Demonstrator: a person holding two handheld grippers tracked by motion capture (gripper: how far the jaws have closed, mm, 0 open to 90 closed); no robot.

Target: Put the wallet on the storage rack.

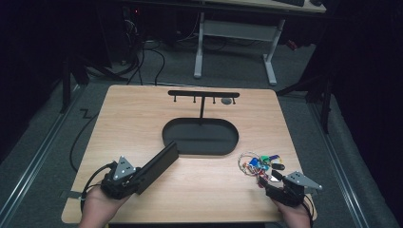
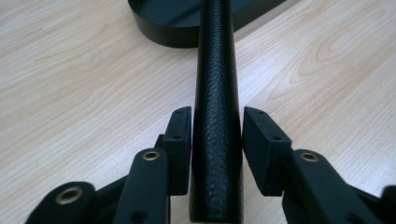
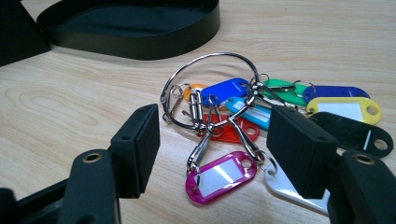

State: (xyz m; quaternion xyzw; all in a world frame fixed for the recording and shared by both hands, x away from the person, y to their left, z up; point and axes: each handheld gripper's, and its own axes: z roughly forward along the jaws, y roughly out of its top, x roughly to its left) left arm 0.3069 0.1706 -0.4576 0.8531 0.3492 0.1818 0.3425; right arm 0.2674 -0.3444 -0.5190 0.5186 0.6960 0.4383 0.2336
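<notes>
Left tongs [image 1: 142,178] hold a black case [image 1: 159,166] (tilted) near the tray [image 1: 199,137].

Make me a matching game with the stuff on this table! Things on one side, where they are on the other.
Things:
1. black wallet
2. bunch of key tags
3. oval black tray
4. black hook rack

Places:
A. lying on the table before the right gripper
B. middle of the table
C. between the left gripper jaws
D. standing behind the tray

Pairs: 1-C, 2-A, 3-B, 4-D

Black oval tray [image 1: 223,142], T-shaped hook rack [image 1: 203,94], wooden table [image 1: 199,185]
</notes>
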